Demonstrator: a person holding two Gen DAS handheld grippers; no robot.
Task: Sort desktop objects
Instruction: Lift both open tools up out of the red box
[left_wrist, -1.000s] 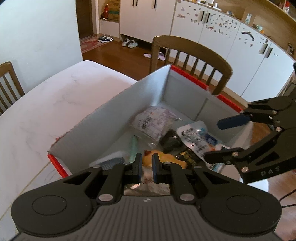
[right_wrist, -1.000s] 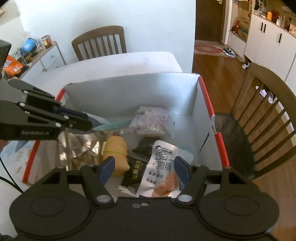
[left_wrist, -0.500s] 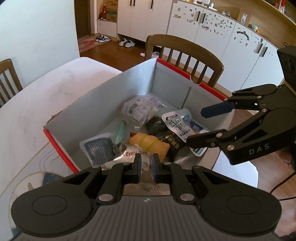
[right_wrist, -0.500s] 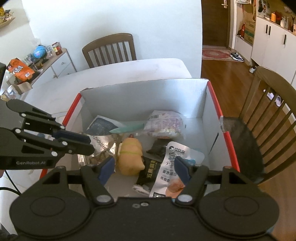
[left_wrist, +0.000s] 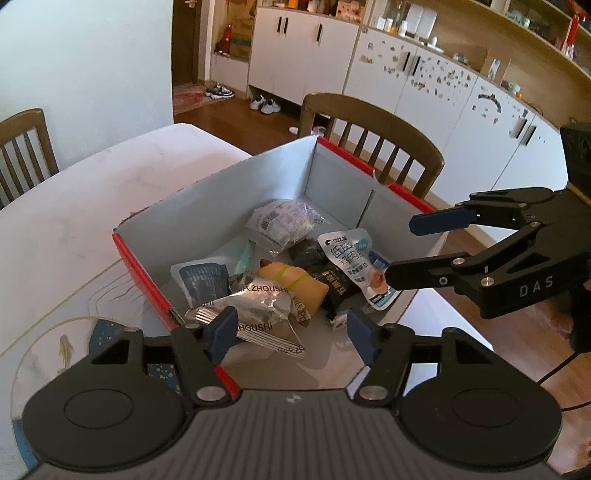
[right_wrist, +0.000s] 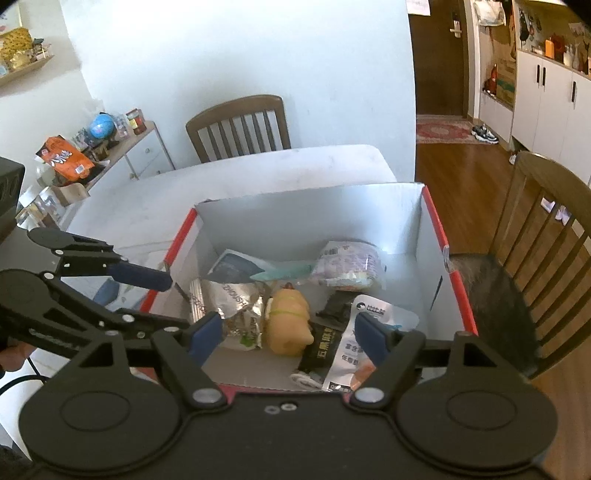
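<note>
The left gripper (left_wrist: 291, 334) is wide open above the box (left_wrist: 221, 195), with the silver packet (left_wrist: 255, 310) lying below it.

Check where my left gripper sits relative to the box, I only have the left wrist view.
Observer: In the right wrist view, the left gripper is open, and its upper fingertip overlaps the red left rim of the box.
Operator: Anything outside the box that I can't see?
Observer: Yes, an orange snack bag lies on a side cabinet beyond the table, next to a small globe.
</note>
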